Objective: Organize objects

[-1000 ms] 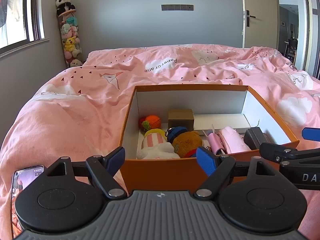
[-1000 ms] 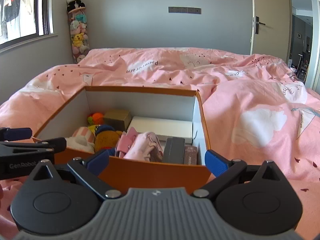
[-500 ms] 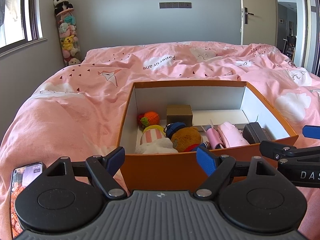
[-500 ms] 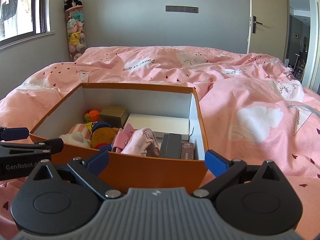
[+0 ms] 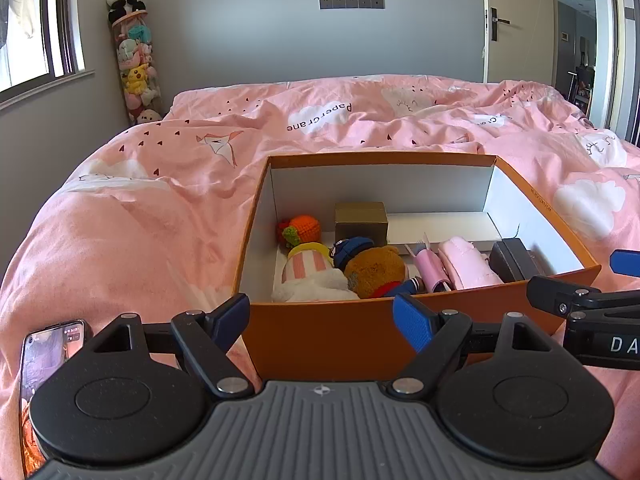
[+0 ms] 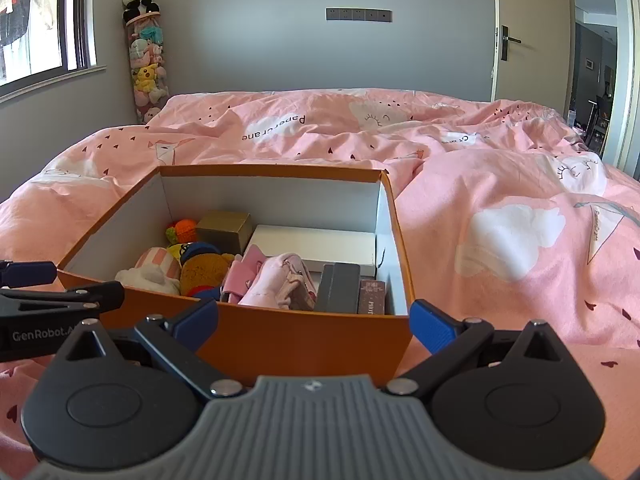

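Note:
An orange cardboard box [image 5: 328, 332] [image 6: 304, 340] with white inner walls rests on the pink bed. Inside lie an orange crochet toy [image 5: 302, 230], a tan cube box [image 5: 361, 220] [image 6: 224, 229], a brown bear plush [image 5: 374, 270] [image 6: 204, 268], a striped pink-and-white plush [image 5: 308, 270], pink fabric items [image 5: 468, 266] [image 6: 276, 284], a flat white box [image 6: 316, 242] and a dark case [image 6: 340, 286]. My left gripper [image 5: 322, 316] is open and empty in front of the box's near wall. My right gripper [image 6: 314, 322] is open and empty at the box's near right corner.
A phone [image 5: 46, 364] with a lit screen lies on the pink duvet [image 5: 140, 240] at the lower left. A tube of plush toys [image 5: 134, 68] stands in the far left corner by the window. A door [image 6: 528, 32] is at the far right.
Both grippers have risen and tilted a little, so more of the box's inside shows. Their jaws stay open and nothing in the box has moved.

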`<control>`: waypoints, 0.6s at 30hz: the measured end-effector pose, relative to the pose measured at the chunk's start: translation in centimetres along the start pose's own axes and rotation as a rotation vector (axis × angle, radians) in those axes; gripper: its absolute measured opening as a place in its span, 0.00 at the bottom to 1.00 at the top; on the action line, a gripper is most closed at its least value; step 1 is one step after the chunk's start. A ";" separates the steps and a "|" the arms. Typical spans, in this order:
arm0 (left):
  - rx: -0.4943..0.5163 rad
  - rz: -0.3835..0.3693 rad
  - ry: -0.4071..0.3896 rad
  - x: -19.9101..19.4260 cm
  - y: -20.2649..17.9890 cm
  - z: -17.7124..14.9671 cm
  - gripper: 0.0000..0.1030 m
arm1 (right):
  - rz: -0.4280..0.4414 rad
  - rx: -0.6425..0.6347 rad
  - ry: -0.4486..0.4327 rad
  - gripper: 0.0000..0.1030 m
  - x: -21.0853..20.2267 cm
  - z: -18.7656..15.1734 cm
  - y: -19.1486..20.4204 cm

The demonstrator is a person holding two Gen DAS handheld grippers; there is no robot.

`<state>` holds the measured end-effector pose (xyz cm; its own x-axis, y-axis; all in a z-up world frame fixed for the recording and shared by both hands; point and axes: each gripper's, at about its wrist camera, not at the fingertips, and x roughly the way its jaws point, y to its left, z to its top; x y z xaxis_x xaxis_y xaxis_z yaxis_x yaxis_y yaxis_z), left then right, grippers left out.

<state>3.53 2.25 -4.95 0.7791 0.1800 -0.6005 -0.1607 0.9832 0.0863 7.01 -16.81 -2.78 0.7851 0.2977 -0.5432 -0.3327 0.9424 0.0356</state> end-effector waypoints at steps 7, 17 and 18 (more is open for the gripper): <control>-0.001 0.001 0.002 0.0 0.1 0.0 0.92 | -0.001 0.003 0.000 0.99 0.0 0.0 -0.1; -0.001 0.000 0.002 0.0 0.0 0.0 0.92 | -0.002 0.010 0.003 0.99 0.1 -0.1 -0.2; -0.001 0.001 0.002 0.0 0.0 0.0 0.92 | -0.004 0.013 0.004 0.99 0.0 -0.1 -0.2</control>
<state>3.51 2.26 -4.96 0.7780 0.1806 -0.6017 -0.1615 0.9831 0.0862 7.04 -16.99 -2.91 0.7842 0.2937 -0.5467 -0.3229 0.9454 0.0447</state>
